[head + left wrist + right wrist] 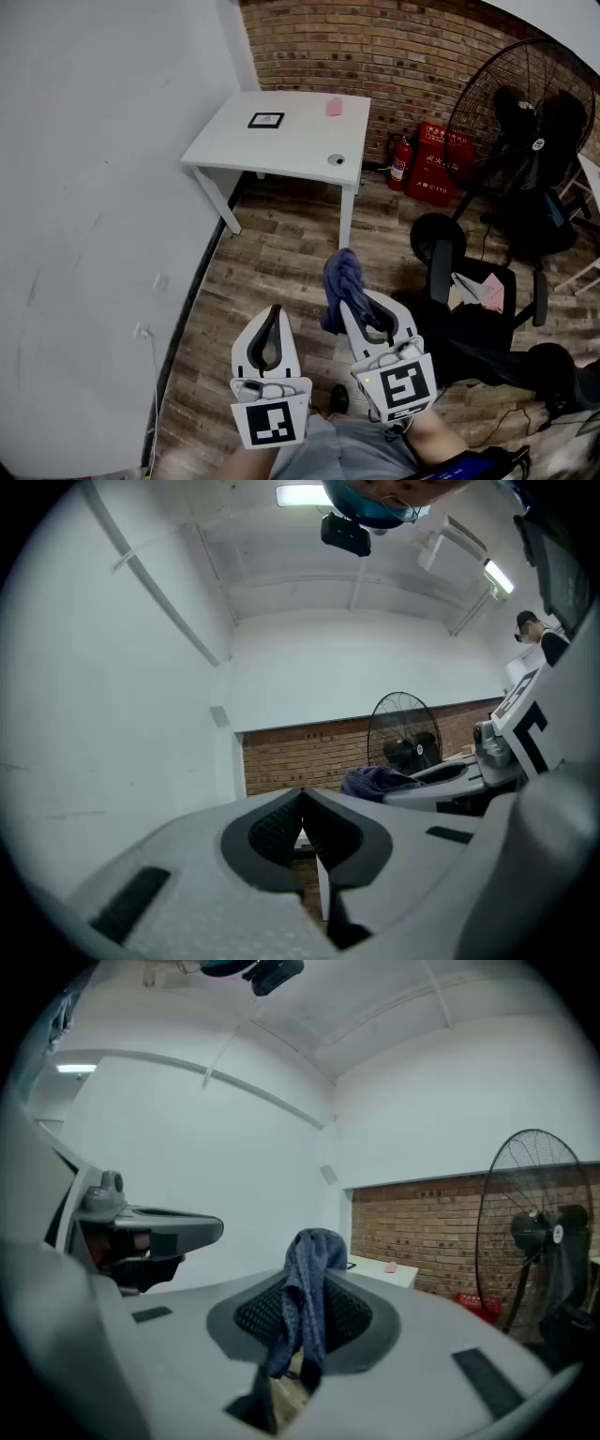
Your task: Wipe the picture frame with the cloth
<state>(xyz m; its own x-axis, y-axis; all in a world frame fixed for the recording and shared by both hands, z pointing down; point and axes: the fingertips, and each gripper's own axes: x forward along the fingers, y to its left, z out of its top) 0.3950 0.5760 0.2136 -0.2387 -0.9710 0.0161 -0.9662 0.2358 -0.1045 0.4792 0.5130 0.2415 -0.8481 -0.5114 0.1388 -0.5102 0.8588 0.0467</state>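
The picture frame lies flat on the white counter, well apart from me across the wooden floor. It looks small, light and stiff, with a face that may be glass. I judge it would skid under a wipe, so an edge wants steadying. The cloth is soft and limp, pinched mid-fold in my right claw, its ends drooping. My left claw is pressed together on nothing.
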